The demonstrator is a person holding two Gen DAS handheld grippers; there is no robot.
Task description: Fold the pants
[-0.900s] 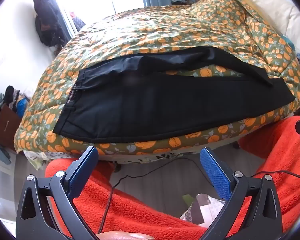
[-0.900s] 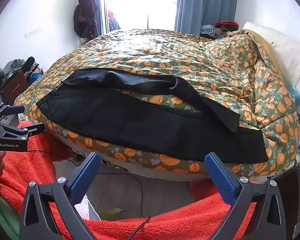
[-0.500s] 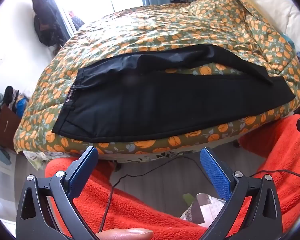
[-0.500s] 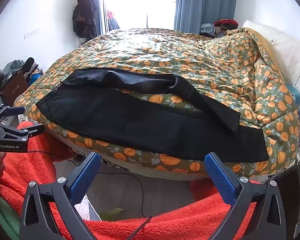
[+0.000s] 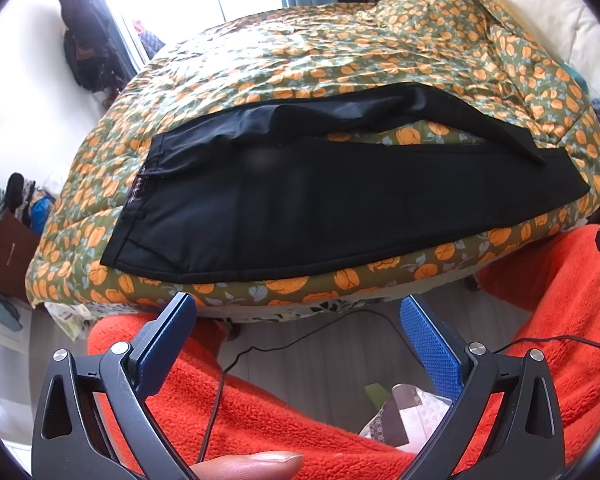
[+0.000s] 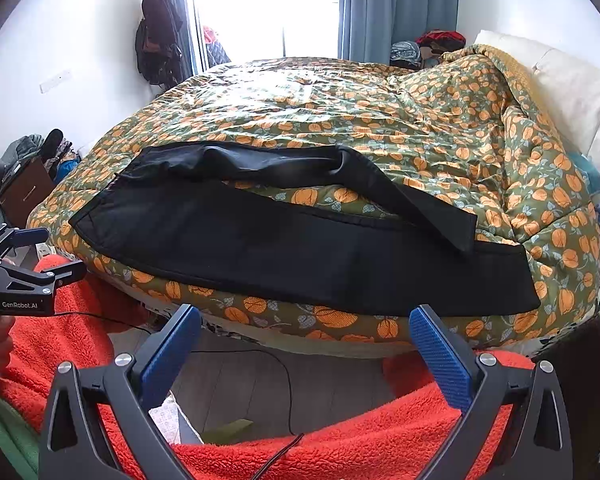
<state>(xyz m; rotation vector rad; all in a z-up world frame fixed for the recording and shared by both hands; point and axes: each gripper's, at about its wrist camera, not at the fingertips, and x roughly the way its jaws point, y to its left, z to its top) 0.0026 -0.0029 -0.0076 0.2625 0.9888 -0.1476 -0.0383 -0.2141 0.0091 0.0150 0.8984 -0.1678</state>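
We had the black pants point(image 5: 340, 208) laid out flat along the near edge of the bed, on top of the green quilt with orange pumpkins point(image 5: 340, 52). Waistband sat at the left end, cuffs at the right. Near leg lay straight and mostly smooth. Far leg was bunched and rumpled near the top, then bent and ran diagonally down so its cuff overlapped the near leg close to the right end; in the right wrist view that overlap was plain on the pants point(image 6: 300, 248), with a wedge of quilt point(image 6: 360, 112) showing between the two legs.

Left gripper point(image 5: 298, 316) was spread wide, nothing between the blue pads, hanging short of the bed edge and not touching the pants. It sat roughly in line with the thigh section of the near leg. A fingertip point(image 5: 248, 466) showed at the bottom of that view.

Right gripper point(image 6: 305, 326) was also spread wide and empty, off the bed edge, apart from the cloth, aimed at the middle-to-right stretch of the near leg.

Below both we saw orange fleece point(image 6: 340, 448), grey floor with a black cable point(image 5: 260, 354) running across it. Left gripper body point(image 6: 24, 276) was visible at the left edge of the right wrist view.
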